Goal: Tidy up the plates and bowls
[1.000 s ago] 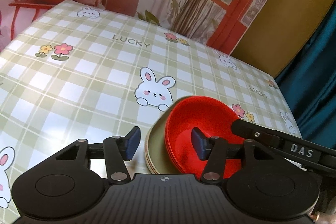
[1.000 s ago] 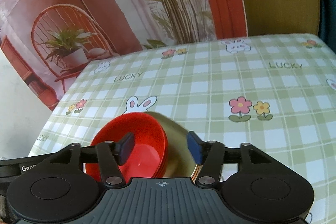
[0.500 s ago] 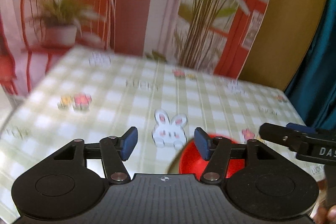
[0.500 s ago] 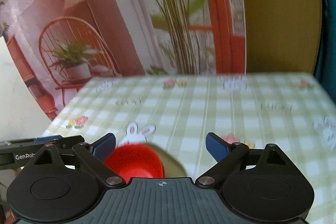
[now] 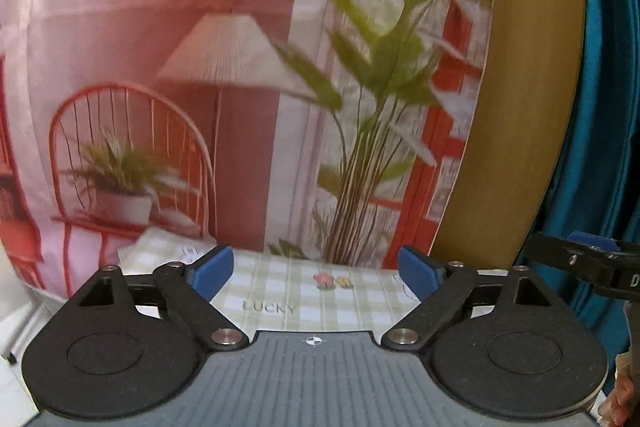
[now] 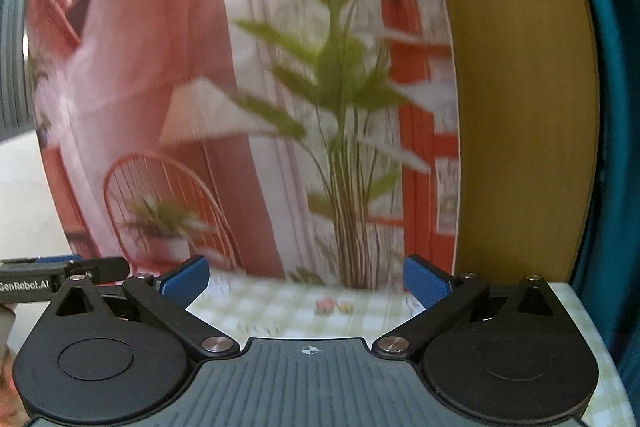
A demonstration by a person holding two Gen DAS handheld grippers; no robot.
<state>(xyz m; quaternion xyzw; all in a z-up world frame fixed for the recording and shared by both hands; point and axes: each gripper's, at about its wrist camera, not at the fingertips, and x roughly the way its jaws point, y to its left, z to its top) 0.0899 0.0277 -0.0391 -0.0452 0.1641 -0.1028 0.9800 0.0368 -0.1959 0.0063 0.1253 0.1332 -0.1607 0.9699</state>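
No plate or bowl shows in either view now. My left gripper (image 5: 314, 273) is open and empty, raised and pointing at the back wall. My right gripper (image 6: 306, 281) is open and empty, also raised and level. The right gripper's finger shows at the right edge of the left wrist view (image 5: 588, 263). The left gripper's finger shows at the left edge of the right wrist view (image 6: 60, 273). Only the far strip of the checked tablecloth (image 5: 280, 291) shows between the fingers, also in the right wrist view (image 6: 280, 311).
A printed backdrop (image 5: 240, 87) with a lamp, chair and plant hangs behind the table. A yellow-brown panel (image 5: 520, 87) and a teal curtain (image 5: 608, 107) stand at the right. The right wrist view is blurred.
Both grippers have lifted and tilted up from the red bowls on the gold plate, which have dropped out of view. Both grippers' fingers have opened wider.
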